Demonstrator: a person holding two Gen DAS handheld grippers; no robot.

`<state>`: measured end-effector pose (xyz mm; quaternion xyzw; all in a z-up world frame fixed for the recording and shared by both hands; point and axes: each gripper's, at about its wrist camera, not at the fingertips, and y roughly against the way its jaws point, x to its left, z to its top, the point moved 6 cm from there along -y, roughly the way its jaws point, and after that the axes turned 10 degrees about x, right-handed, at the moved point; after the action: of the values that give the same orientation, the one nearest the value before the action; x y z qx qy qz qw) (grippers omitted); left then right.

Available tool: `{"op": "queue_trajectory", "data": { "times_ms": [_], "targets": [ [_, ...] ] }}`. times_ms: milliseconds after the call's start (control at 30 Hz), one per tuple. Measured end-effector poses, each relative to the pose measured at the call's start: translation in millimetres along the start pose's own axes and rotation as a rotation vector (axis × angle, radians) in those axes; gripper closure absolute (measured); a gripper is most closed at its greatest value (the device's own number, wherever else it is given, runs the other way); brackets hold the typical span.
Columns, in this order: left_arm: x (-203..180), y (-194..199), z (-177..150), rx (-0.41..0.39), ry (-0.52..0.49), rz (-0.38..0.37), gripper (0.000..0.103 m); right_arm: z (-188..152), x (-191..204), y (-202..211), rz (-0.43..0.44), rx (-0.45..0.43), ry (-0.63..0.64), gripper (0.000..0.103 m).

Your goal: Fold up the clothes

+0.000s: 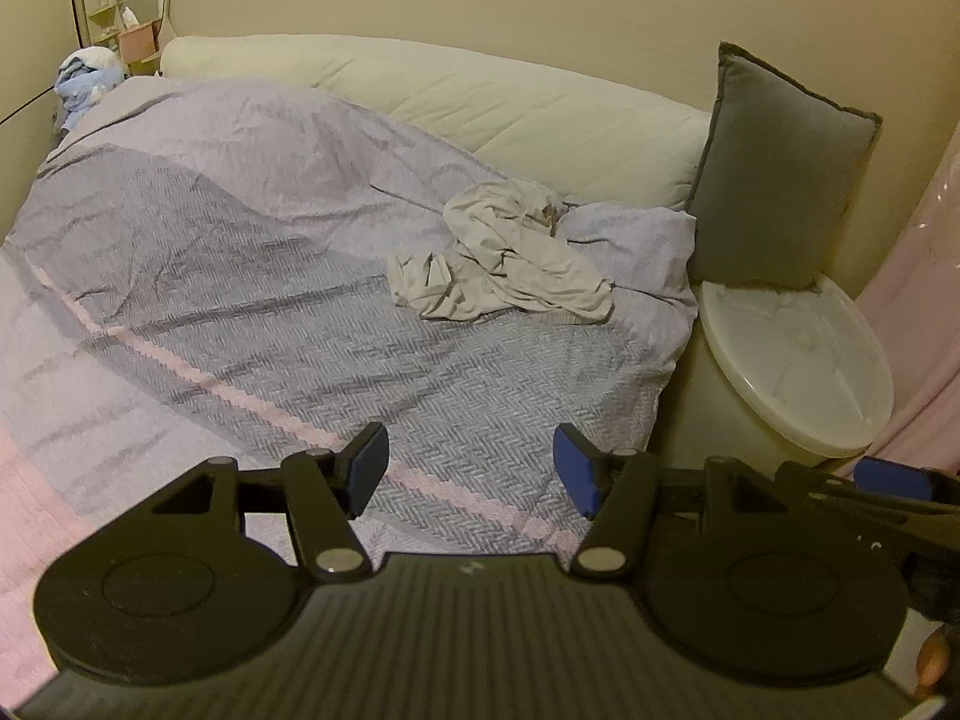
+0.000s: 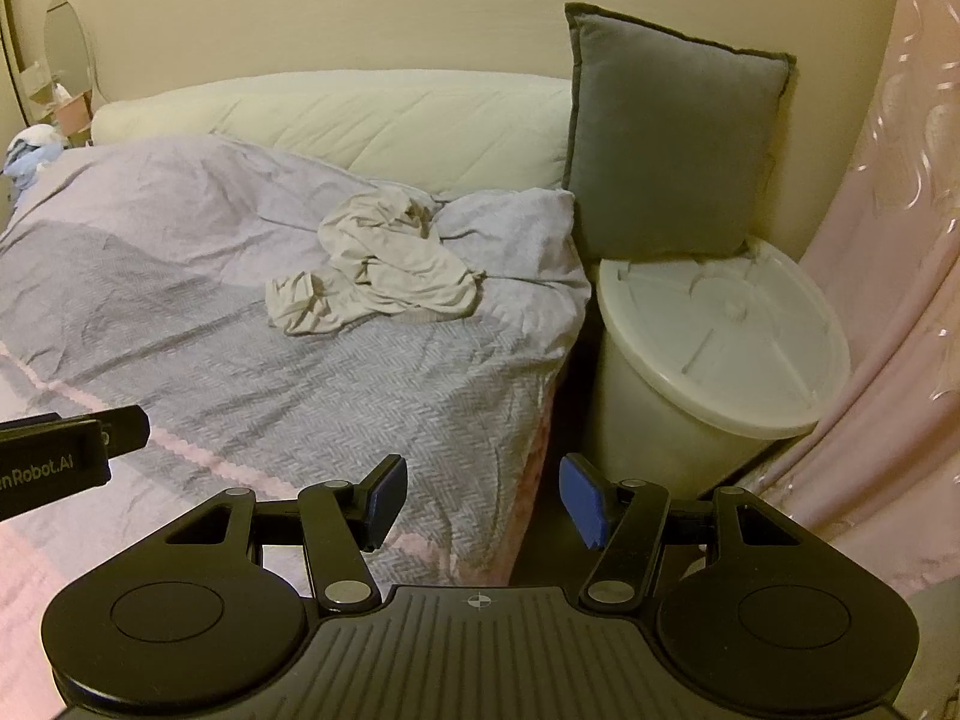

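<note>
Crumpled beige cloth [image 1: 504,252] on a grey blanket [image 1: 300,312] over the bed. Grey pillow [image 2: 672,150] atop a white bin [image 2: 720,336]. Left claw [image 1: 471,465] and right claw [image 2: 483,501] both wide open, empty.

One crumpled garment [image 1: 504,252], one cushion [image 1: 780,168] — perhaps more laundry [image 1: 81,87].

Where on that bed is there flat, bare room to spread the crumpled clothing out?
The widest free patch is the grey bedspread between the crumpled garment and both open grippers. It is crowded toward the headboard, where the bunched cover, grey cushion and white bin sit close.
</note>
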<state>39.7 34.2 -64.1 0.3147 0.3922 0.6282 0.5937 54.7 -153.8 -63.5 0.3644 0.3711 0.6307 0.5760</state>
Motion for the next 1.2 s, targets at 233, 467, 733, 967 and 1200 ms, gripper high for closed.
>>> {"op": "queue_trajectory", "data": {
  "times_ms": [233, 467, 733, 967, 1200],
  "targets": [
    [6, -10, 7, 0.014, 0.025, 0.008, 0.046, 7, 2, -9, 0.008, 0.008, 0.022, 0.043],
    [9, -25, 19, 0.033, 0.048, 0.025, 0.046, 21, 9, -24, 0.018, 0.022, 0.045, 0.043],
    [7, -48, 36, 0.066, 0.064, 0.046, 0.046, 41, 6, -50, 0.033, 0.056, 0.065, 0.043],
    [2, -78, 60, 0.105, 0.079, 0.068, 0.046, 62, 4, -80, 0.062, 0.083, 0.101, 0.043],
    [-8, -127, 80, 0.180, 0.076, 0.057, 0.046, 88, -22, -124, 0.089, 0.136, 0.047, 0.043]
  ]
}}
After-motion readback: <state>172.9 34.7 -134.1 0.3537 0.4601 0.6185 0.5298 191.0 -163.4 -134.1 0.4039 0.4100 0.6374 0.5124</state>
